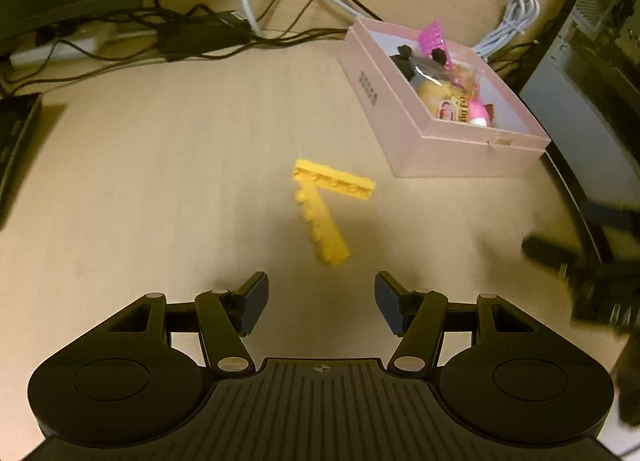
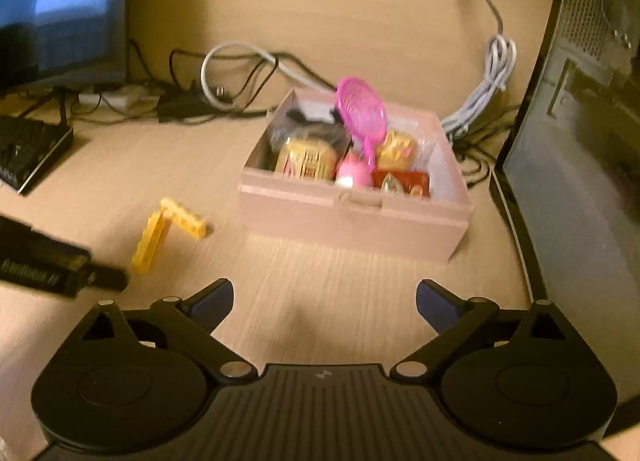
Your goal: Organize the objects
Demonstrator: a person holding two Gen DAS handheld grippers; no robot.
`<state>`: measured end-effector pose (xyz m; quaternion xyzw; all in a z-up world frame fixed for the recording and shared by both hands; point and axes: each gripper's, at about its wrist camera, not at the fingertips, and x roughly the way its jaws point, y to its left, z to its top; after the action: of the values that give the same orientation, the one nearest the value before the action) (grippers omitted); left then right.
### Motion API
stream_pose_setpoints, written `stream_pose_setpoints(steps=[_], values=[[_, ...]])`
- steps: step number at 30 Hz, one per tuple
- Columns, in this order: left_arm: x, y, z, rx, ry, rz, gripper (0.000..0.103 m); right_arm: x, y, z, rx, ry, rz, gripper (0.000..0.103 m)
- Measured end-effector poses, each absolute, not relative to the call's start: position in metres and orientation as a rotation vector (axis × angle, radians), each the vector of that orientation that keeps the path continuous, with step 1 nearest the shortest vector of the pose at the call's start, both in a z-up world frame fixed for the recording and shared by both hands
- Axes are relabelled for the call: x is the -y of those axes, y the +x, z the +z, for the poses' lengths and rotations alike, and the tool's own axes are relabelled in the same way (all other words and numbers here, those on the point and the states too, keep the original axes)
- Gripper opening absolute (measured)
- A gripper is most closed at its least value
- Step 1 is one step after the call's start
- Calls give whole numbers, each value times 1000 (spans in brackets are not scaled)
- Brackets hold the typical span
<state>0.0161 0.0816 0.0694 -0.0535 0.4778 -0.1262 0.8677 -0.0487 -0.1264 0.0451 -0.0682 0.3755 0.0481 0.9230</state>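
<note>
Both grippers empty: left gripper, fingers half spread, faces the yellow brick piece lying on the desk beside the pink box; best lowered astride one bar before closing; right gripper gapes wide.

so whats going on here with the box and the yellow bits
A person is tidying a desk with two handheld grippers. The pink box already holds a pink brush, snack packets and other small things. Two yellow building bricks lie in a V on the table, outside the box. The left gripper hovers open just short of them; the right gripper, open and empty, faces the box.
</note>
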Motion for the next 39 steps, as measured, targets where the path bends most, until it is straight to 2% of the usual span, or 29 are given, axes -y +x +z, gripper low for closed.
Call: stream_pose_setpoints(steps=[2,6,15,17,19,29,33,39], values=[[-74,21,68,-993,-104,-247,62,126,-52,40,-789,-137,93,98],[-65,36,63,-998,-96,-217,41,125,-62,35,-811,-140,103,98],[-55,55,57,-999,-113,-221,41,127,-70,29,-831,-138,103,98],[-58,56,58,-1012,-139,-239,22,129,-70,28,-833,-133,105,98],[-64,52,61,-996,-157,-222,16,130,-67,27,-834,-127,110,98],[-113,13,80,-955,-255,-202,12,97,-27,25,-808,-67,223,98],[-129,-5,84,-942,-268,-223,12,68,-3,22,-803,-69,308,91],[-151,-22,84,-903,-269,-139,12,32,19,11,-854,-55,394,91]])
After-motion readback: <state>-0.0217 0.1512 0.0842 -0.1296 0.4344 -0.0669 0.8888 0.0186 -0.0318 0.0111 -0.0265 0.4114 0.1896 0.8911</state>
